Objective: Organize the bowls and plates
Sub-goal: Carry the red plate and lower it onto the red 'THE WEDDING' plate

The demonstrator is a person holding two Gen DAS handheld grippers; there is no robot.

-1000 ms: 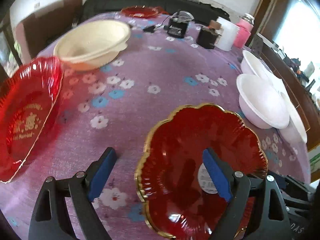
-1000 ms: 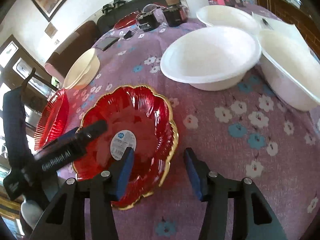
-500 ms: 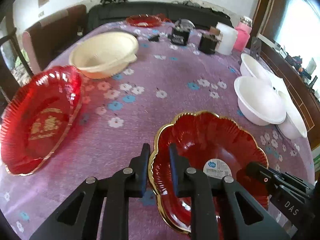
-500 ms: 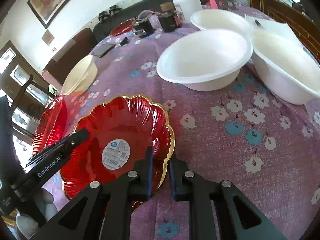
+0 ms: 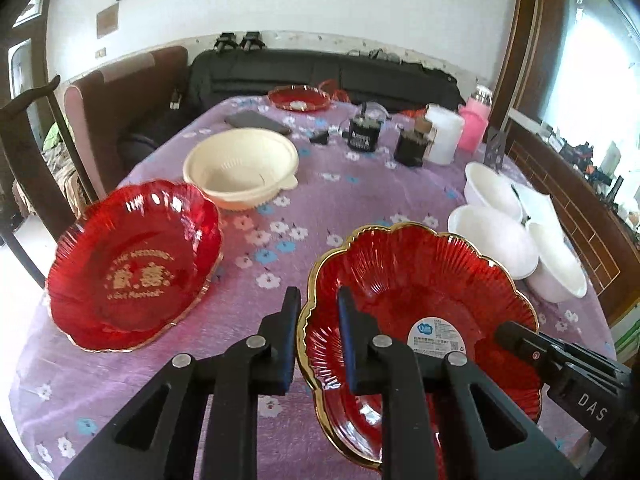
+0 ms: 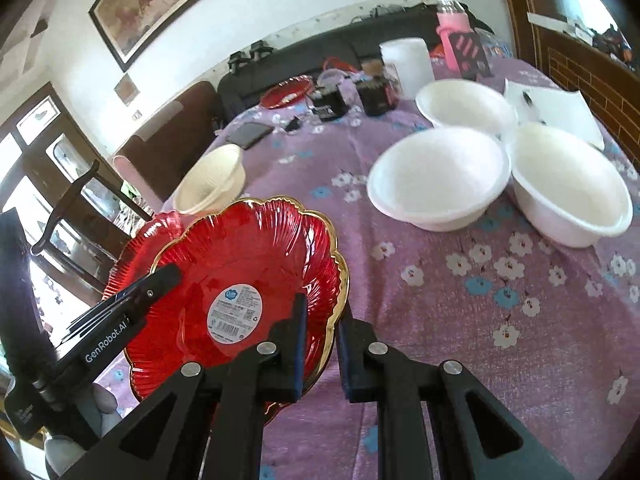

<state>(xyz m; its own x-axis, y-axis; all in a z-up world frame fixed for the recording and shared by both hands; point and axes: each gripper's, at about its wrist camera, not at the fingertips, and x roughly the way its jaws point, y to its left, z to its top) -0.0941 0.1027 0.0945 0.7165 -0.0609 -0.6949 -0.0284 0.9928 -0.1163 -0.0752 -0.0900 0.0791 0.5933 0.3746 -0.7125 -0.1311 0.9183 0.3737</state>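
Observation:
A scalloped red plate (image 5: 420,292) with a gold rim and a white sticker is held at two opposite edges. My left gripper (image 5: 318,308) is shut on its left rim. On the other side, my right gripper (image 6: 322,312) is shut on the right rim of this plate (image 6: 240,256). A second red plate (image 5: 136,264) with gold lettering lies on the cloth to the left. In the right wrist view that plate (image 6: 136,240) is mostly hidden behind the held one. A cream bowl (image 5: 240,168) sits beyond it. Three white bowls (image 5: 492,240) cluster at the right.
The purple flowered tablecloth (image 5: 320,200) covers the table. At the far end stand another red plate (image 5: 299,98), a phone (image 5: 258,122), dark jars (image 5: 364,134), a white cup (image 5: 444,132) and a pink bottle (image 5: 474,124). Chairs stand at the left edge.
Both grippers went from open around the gold-rimmed plate's edges to shut on them. Both views have since risen and pulled back, with the plate staying between the fingers.

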